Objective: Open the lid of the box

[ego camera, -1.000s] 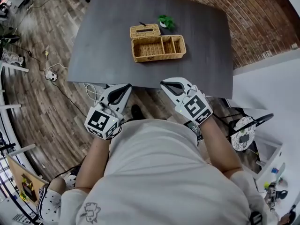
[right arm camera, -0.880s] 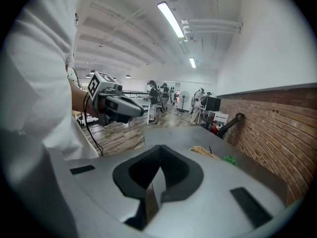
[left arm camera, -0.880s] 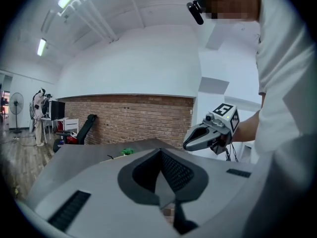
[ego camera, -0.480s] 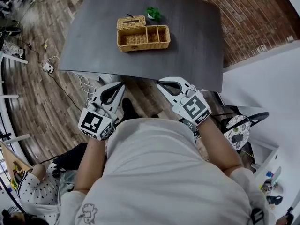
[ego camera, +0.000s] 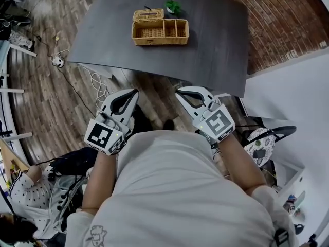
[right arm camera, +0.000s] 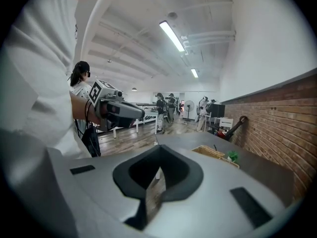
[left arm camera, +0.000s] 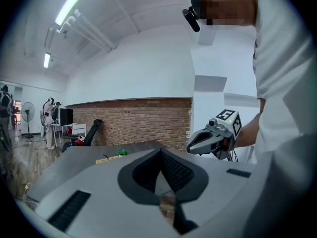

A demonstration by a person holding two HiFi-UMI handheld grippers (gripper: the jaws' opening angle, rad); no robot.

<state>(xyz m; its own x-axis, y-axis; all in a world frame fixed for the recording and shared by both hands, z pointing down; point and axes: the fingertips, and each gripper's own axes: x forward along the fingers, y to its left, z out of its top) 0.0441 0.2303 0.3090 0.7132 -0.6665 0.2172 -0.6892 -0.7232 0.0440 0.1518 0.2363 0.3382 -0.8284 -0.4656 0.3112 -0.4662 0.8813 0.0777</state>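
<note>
Your left tongs (ego camera: pixel 132 92) and right tongs (ego camera: pixel 180 91) hang side by side, short of the worktop's (ego camera: pixel 216 45) near edge. Only open air over the wooden floor (ego camera: pixel 154 99) lies between them and it. The near half of the worktop is bare, so you have a clear run across it. The wicker box (ego camera: pixel 160 32) stands toward the far side. Its lid (ego camera: pixel 148 15) is open behind it, and a small green plant (ego camera: pixel 172 6) sits just beside the lid's right end, crowding any reach from the back. The surface left and right of the box is free. A brick wall (ego camera: pixel 288 19) closes the right flank. Cables (ego camera: pixel 97 84) trail on the floor below the near left corner.
</note>
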